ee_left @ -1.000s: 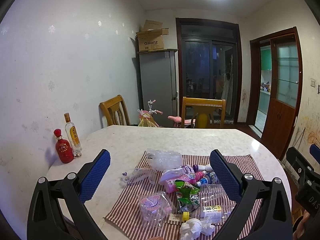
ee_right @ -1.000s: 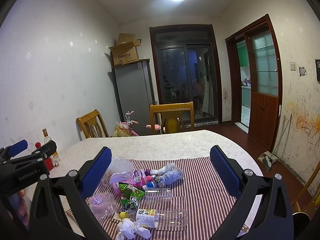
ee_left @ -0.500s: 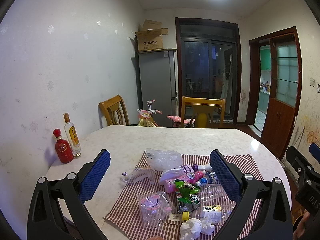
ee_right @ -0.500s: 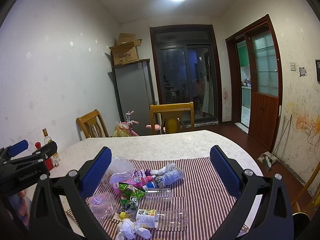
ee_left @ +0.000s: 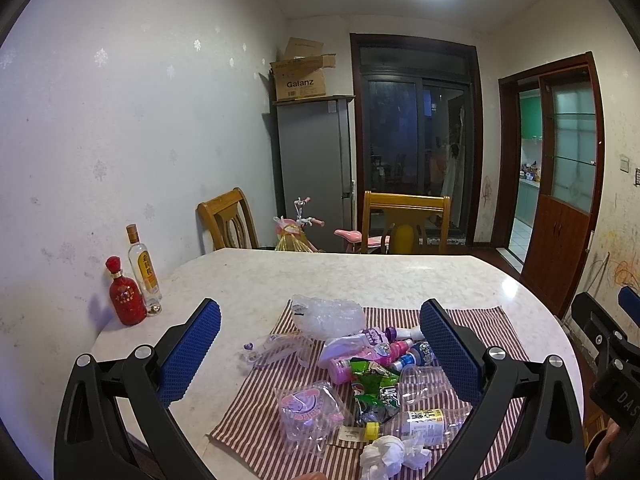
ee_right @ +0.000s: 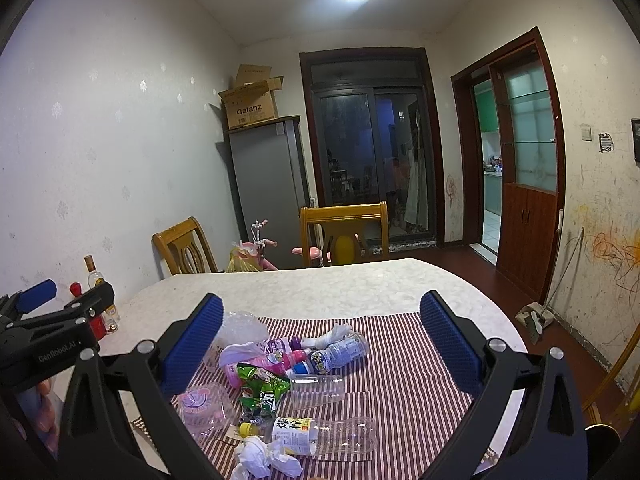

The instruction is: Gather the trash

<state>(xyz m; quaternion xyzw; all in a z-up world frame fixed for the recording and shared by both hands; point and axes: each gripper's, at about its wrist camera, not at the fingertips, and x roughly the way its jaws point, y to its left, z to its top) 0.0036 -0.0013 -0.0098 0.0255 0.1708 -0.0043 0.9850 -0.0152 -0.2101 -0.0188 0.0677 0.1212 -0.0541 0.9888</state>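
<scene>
A heap of trash lies on a red-striped cloth (ee_left: 472, 320) (ee_right: 404, 360): a clear bag (ee_left: 328, 316), a pink bottle (ee_left: 360, 356) (ee_right: 276, 360), a green wrapper (ee_left: 374, 386) (ee_right: 262, 386), a clear cup (ee_right: 316, 390), a labelled empty bottle (ee_left: 424, 424) (ee_right: 324, 436), a pink-lidded plastic box (ee_left: 308, 408) (ee_right: 204, 404) and crumpled tissue (ee_left: 386, 454) (ee_right: 260, 456). My left gripper (ee_left: 320, 360) is open above the heap, holding nothing. My right gripper (ee_right: 320, 352) is open too, also raised over it.
A red bottle (ee_left: 125, 294) and a clear liquor bottle (ee_left: 143, 270) stand at the table's left edge by the wall. Two wooden chairs (ee_left: 404, 222) (ee_left: 226, 220) stand beyond the table (ee_left: 320, 276). A broom (ee_right: 536, 318) leans on the right wall.
</scene>
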